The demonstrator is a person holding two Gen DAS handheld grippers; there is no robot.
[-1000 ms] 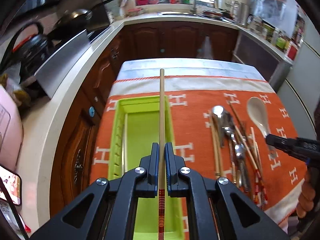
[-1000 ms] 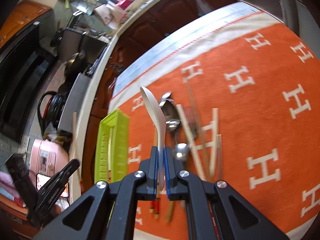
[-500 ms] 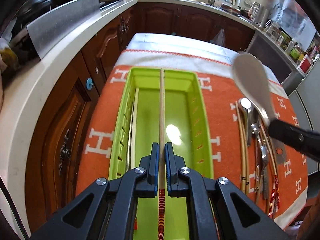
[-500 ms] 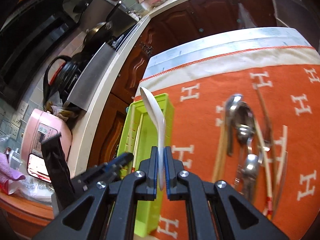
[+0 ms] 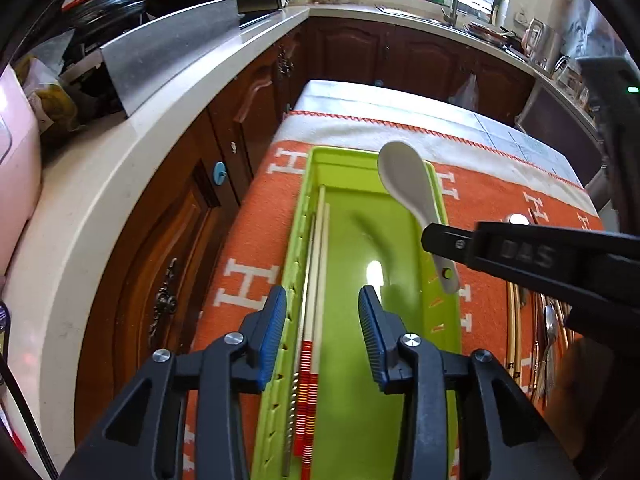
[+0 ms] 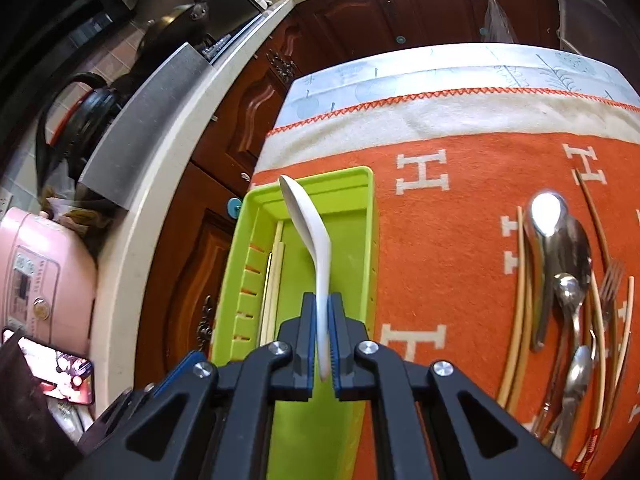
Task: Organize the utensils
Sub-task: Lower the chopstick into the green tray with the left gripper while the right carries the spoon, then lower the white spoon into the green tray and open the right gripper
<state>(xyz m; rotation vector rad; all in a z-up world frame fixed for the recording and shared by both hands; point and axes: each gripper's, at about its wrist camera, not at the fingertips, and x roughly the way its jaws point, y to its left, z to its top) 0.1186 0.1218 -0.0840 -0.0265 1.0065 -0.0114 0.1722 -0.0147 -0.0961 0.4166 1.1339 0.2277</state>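
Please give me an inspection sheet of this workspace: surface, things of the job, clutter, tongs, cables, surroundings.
Surface: orange cloth with white H marks covers the table.
Job's things: green tray holds chopsticks along its left wall; white spoon is above the tray; metal spoons, a fork and more chopsticks lie on the cloth, right of the tray.
Clutter: nothing seen on the cloth.
Tongs: left tongs open, just opened, nothing gripped; right tongs shut on the white spoon.
Cables: nothing seen.
Surroundings: counter, wooden cabinets, pink cooker, phone.
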